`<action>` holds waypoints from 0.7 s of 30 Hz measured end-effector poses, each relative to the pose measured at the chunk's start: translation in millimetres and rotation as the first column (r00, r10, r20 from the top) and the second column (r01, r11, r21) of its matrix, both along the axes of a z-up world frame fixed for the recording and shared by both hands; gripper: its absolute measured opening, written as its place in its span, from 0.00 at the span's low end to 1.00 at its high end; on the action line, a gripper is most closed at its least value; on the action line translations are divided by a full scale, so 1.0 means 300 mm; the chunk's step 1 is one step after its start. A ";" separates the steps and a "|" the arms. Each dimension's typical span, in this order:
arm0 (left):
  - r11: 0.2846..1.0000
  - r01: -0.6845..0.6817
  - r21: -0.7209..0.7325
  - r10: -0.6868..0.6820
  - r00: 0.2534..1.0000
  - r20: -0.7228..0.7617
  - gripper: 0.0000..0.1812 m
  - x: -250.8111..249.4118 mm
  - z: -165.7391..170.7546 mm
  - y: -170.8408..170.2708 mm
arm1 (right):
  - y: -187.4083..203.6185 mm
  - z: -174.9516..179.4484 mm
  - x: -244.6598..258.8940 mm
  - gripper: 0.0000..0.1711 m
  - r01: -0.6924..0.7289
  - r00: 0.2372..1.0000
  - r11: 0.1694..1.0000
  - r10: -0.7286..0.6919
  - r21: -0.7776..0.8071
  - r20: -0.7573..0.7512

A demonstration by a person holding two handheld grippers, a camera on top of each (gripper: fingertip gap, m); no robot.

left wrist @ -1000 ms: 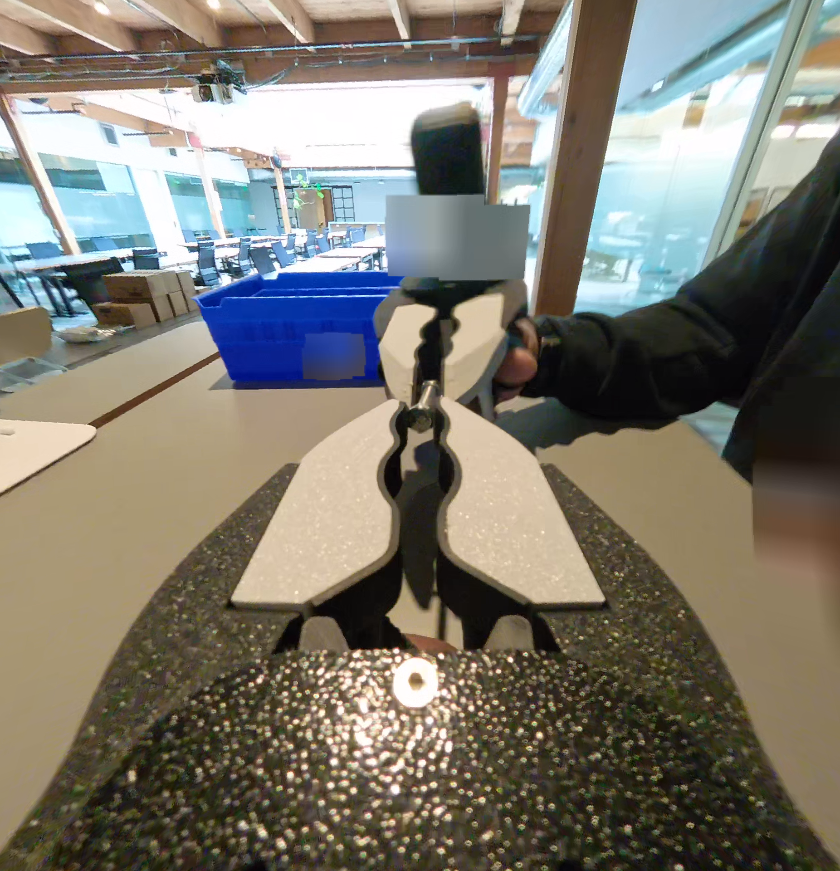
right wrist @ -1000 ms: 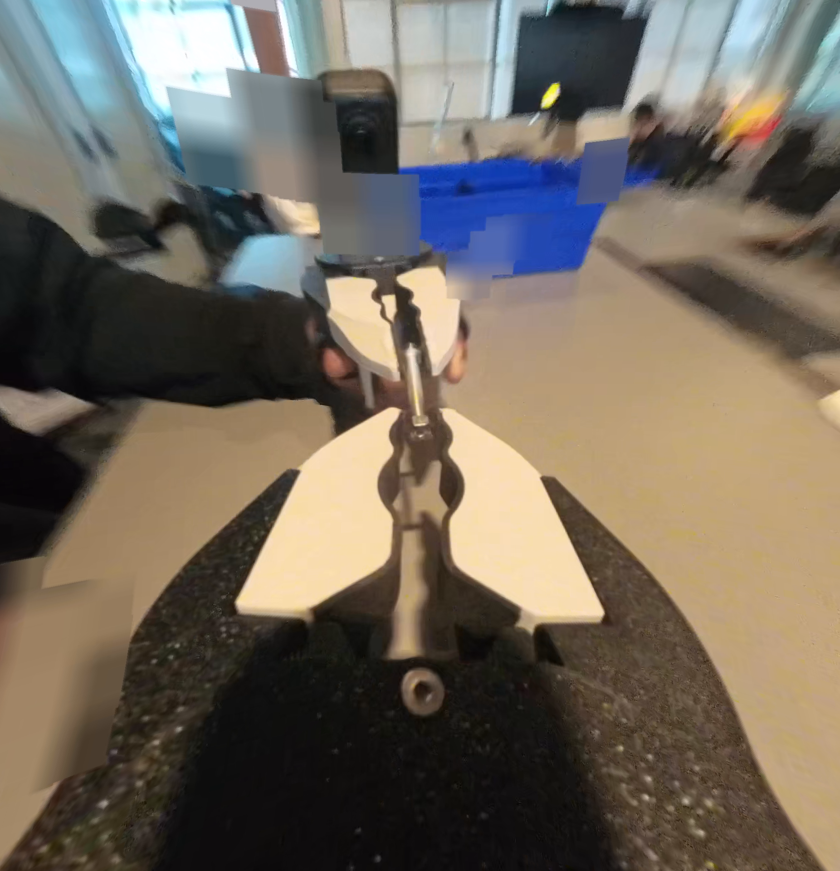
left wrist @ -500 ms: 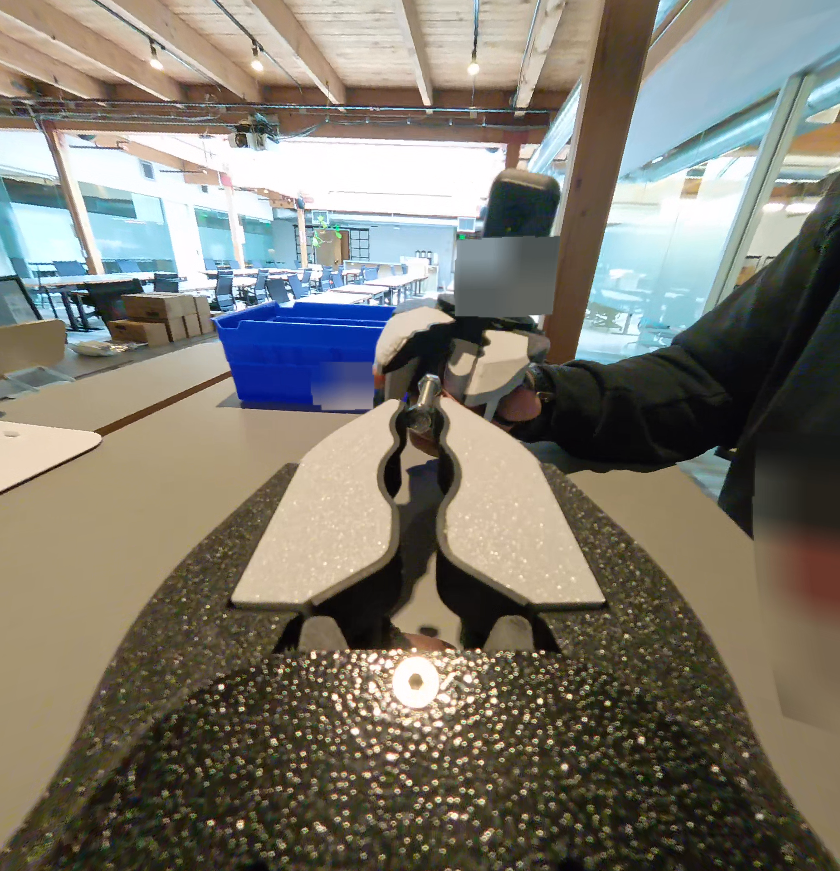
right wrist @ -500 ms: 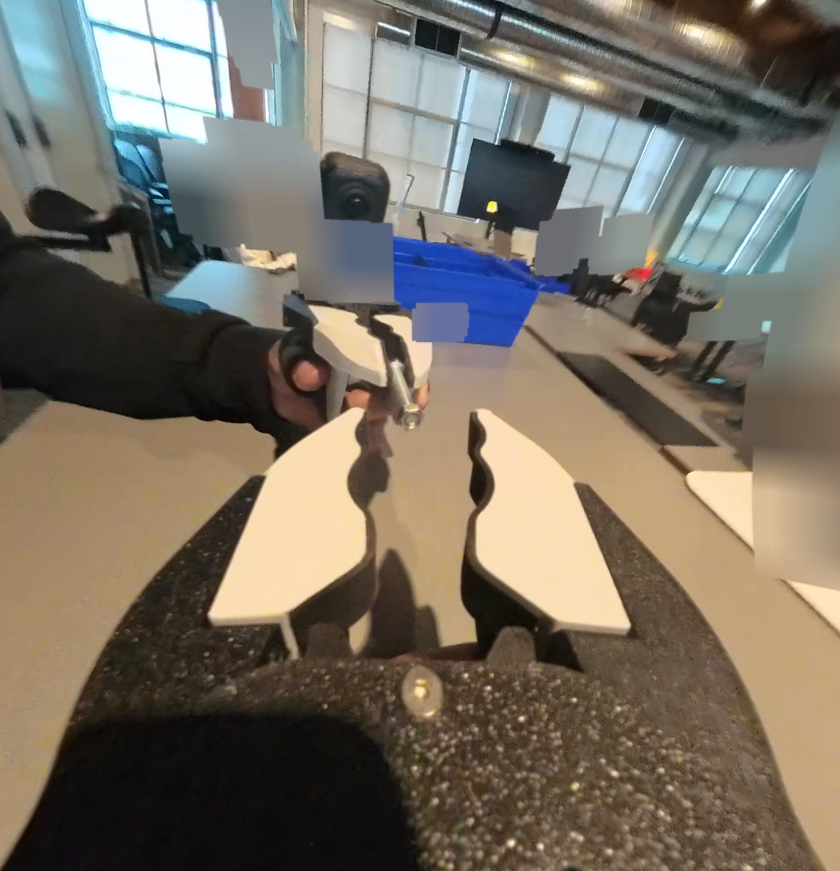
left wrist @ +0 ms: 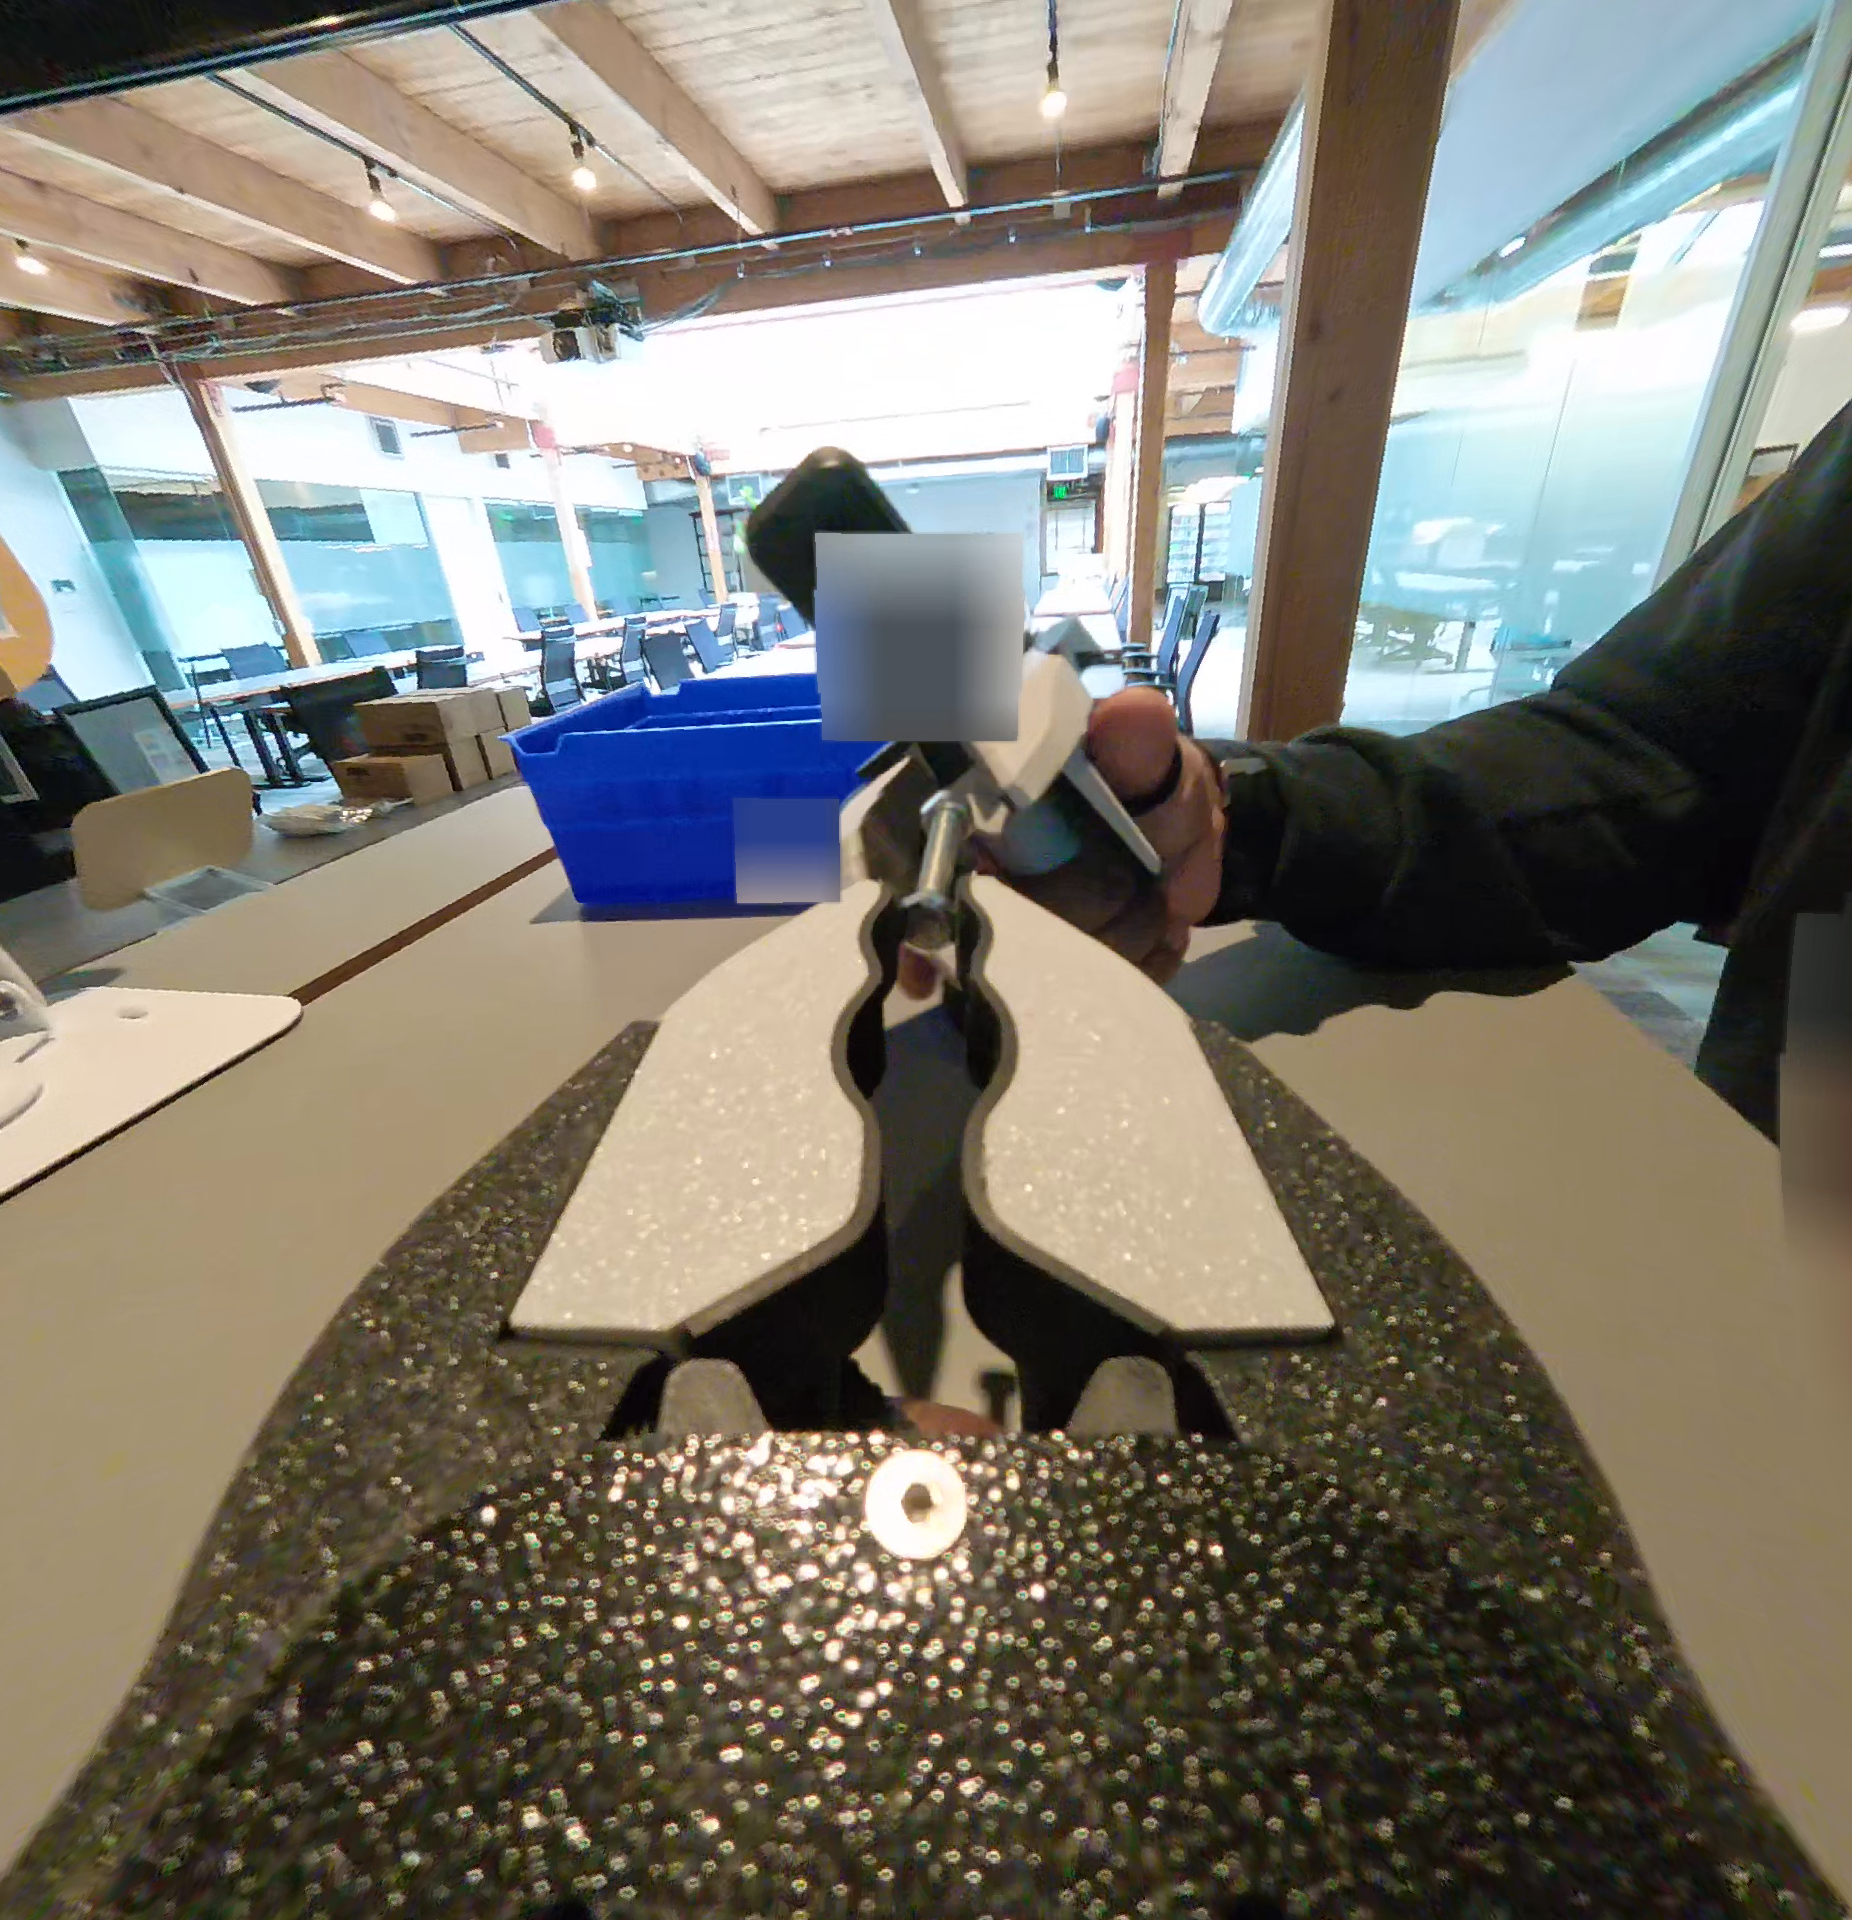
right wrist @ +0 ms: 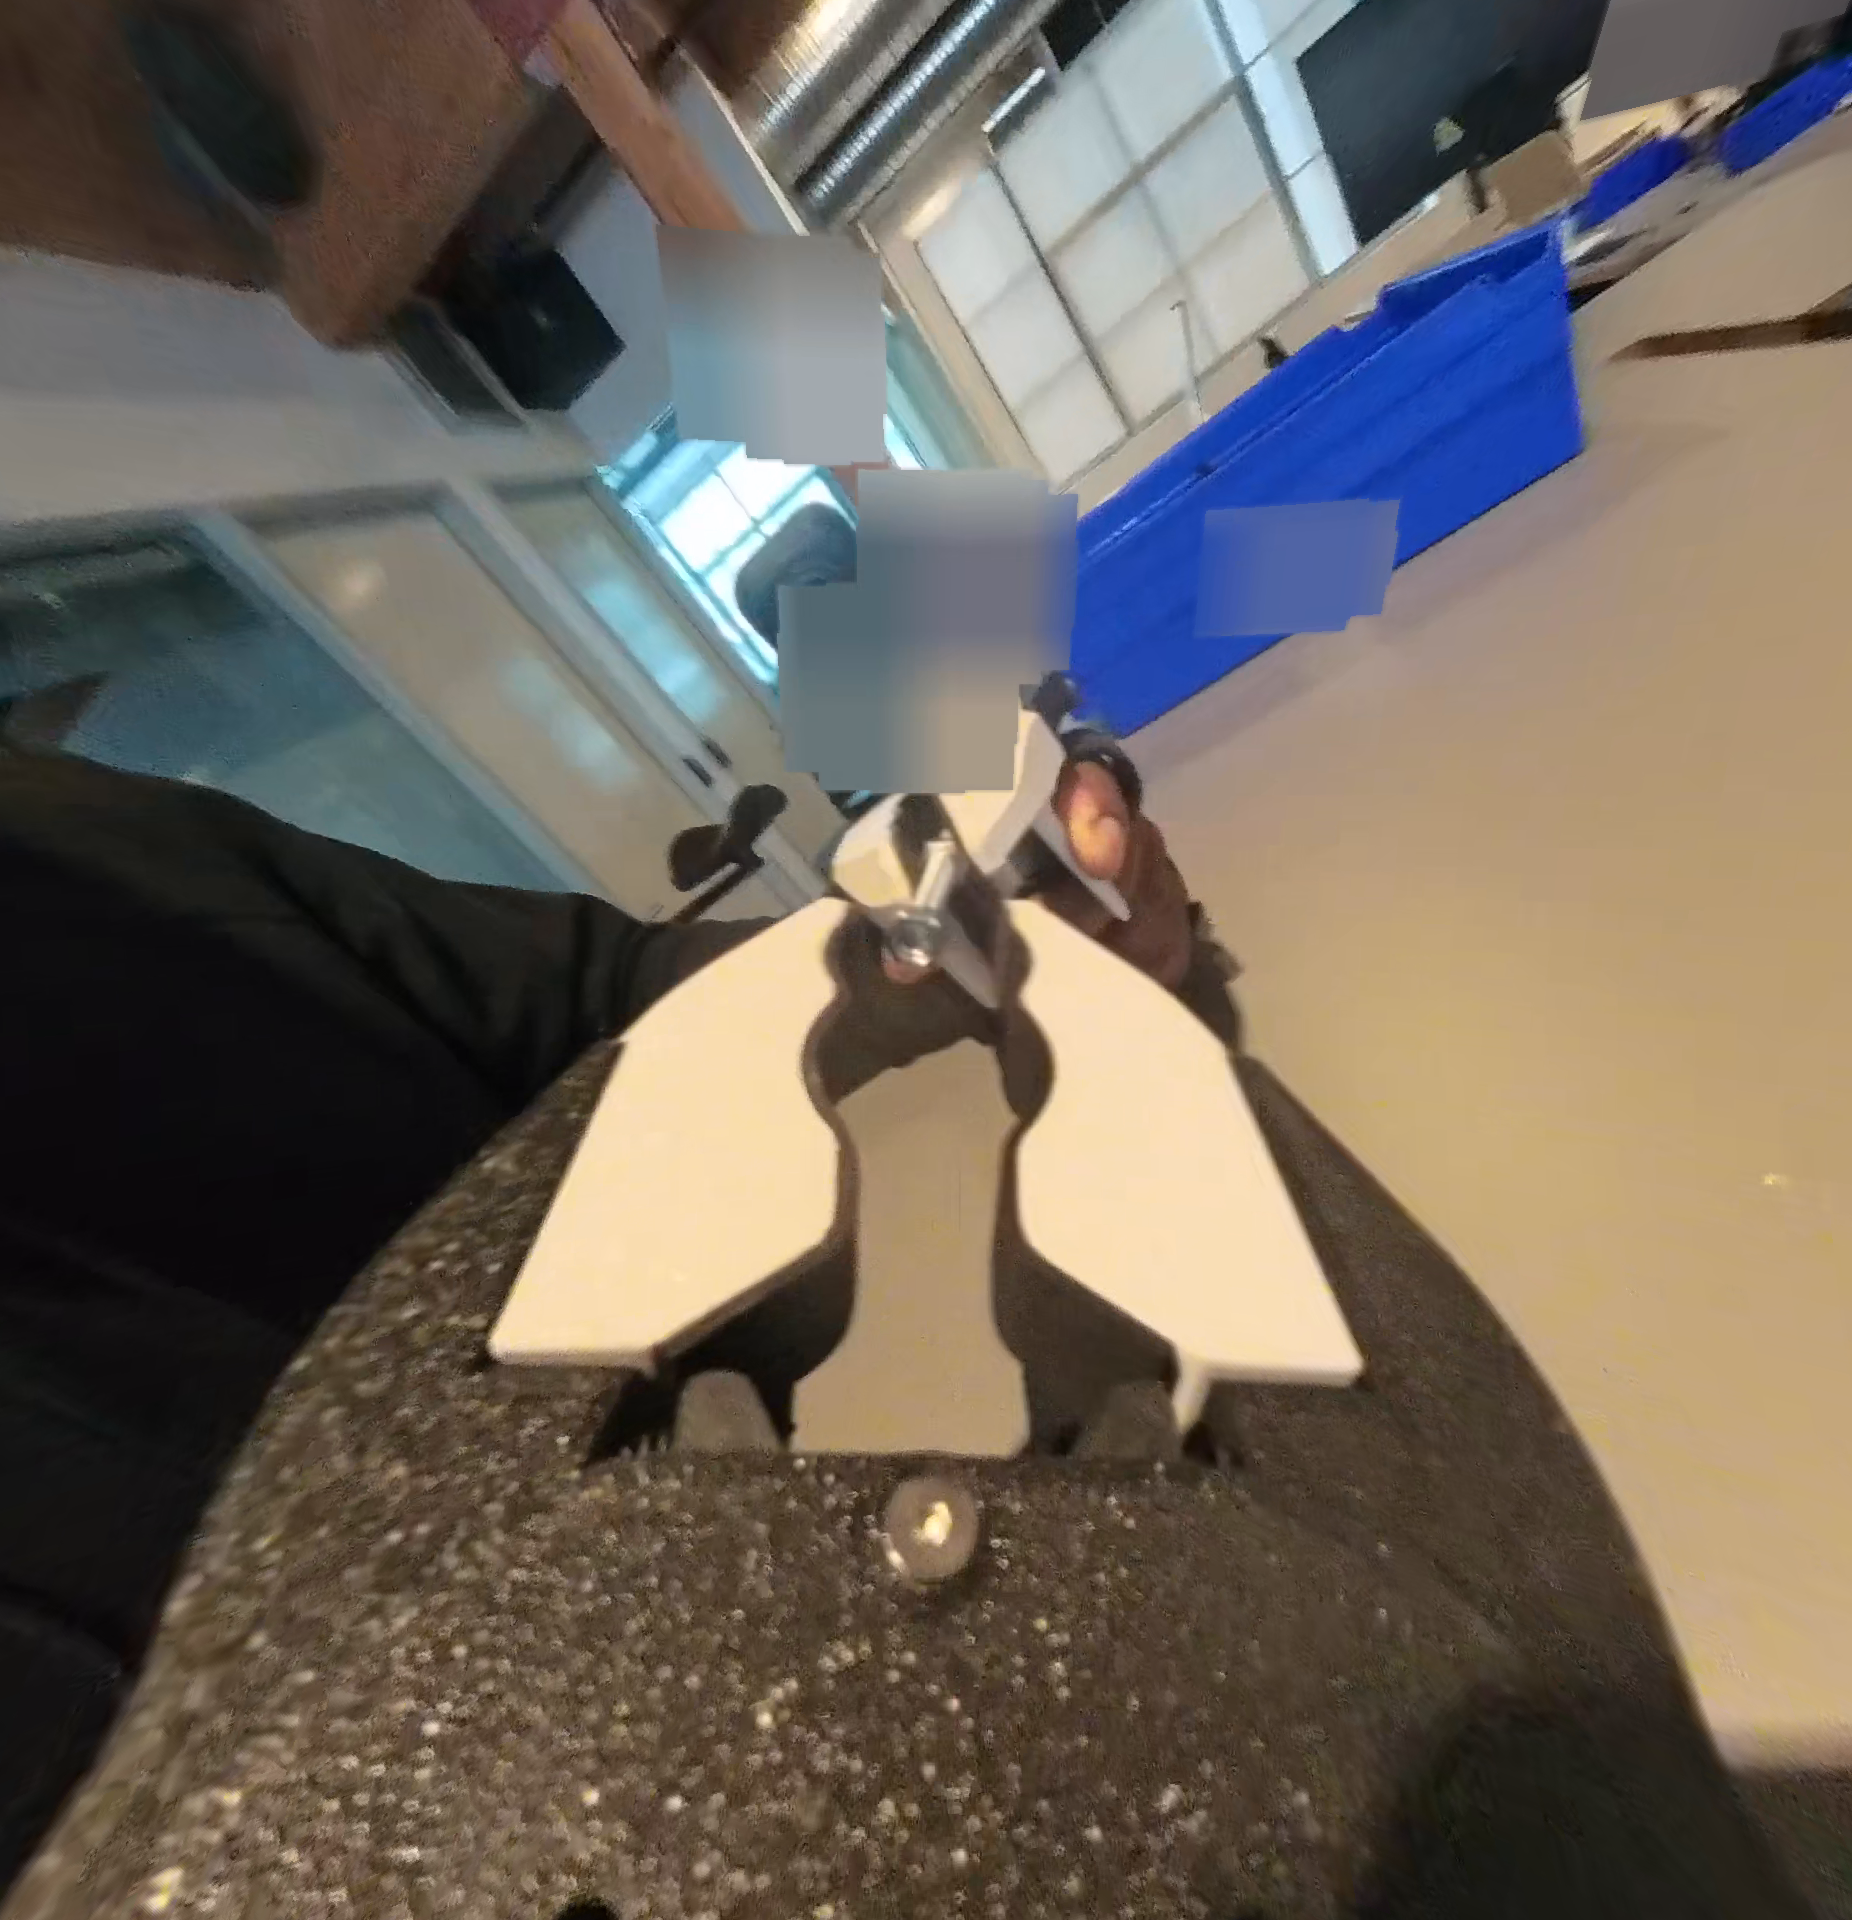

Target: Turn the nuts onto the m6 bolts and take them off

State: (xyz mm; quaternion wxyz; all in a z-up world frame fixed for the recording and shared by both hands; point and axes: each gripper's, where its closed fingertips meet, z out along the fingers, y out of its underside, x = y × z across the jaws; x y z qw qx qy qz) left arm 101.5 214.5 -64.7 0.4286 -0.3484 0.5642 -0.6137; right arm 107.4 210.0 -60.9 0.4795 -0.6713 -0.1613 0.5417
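1. Bolt (left wrist: pixel 937 852) is hanging in the air above the grey bench (left wrist: pixel 330 1122), between your two grippers.
2. Your left gripper (left wrist: pixel 920 940) is pinching one end of the bolt, at its tips.
3. Your right gripper (right wrist: pixel 927 940) is standing parted around the nut (right wrist: pixel 911 943), its view rolled sideways.
4. Behind, a blue bin (left wrist: pixel 673 790) is resting on the bench.

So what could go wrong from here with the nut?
1. The right gripper is tilted, and its jaws stand wider than the nut. Closing now may catch it off-centre and slip.
2. The left gripper pinches the bolt only at its very tips. A hard twist could lever it out and drop it on the table.
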 end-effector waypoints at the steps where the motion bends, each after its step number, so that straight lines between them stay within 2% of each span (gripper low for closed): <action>1: 1.000 0.004 -0.014 -0.004 1.000 0.003 0.05 -0.002 0.003 0.003 | 0.006 -0.012 0.002 0.22 0.021 0.998 0.999 -0.023 0.033 0.060; 3: 0.999 0.015 -0.052 -0.015 1.000 0.010 0.05 -0.008 0.012 0.012 | 0.004 -0.028 0.002 0.27 0.037 0.980 0.990 -0.062 0.134 0.190; 7: 0.996 0.035 -0.085 -0.035 0.999 0.001 0.05 -0.012 0.014 0.014 | 0.010 -0.026 0.015 0.25 0.068 0.871 0.909 -0.255 0.411 0.420; 9: 0.996 0.039 -0.075 -0.041 0.999 -0.017 0.05 -0.008 0.006 0.007 | 0.008 -0.016 0.020 0.24 0.056 0.808 0.851 -0.347 0.523 0.477; 13: 0.997 0.047 -0.058 -0.050 0.998 -0.046 0.05 -0.002 -0.007 -0.005 | -0.006 0.000 0.010 0.18 0.009 0.737 0.768 -0.438 0.641 0.514; 15: 0.998 0.053 -0.044 -0.055 0.997 -0.055 0.05 -0.001 -0.012 -0.013 | -0.006 -0.017 0.006 0.08 -0.013 0.709 0.770 -0.442 0.637 0.549; 17: 0.998 0.046 -0.036 -0.047 0.997 -0.054 0.05 -0.001 -0.013 -0.012 | -0.001 -0.043 0.004 0.07 -0.011 0.704 0.817 -0.403 0.576 0.585; 19: 0.999 0.037 0.002 -0.037 0.998 -0.054 0.05 -0.004 -0.019 -0.014 | -0.004 -0.076 -0.004 0.07 -0.001 0.743 0.897 -0.296 0.442 0.601; 21: 0.996 0.021 0.088 -0.015 0.998 -0.065 0.05 -0.003 -0.038 -0.023 | -0.014 -0.119 -0.016 0.07 0.011 0.811 0.975 -0.138 0.220 0.569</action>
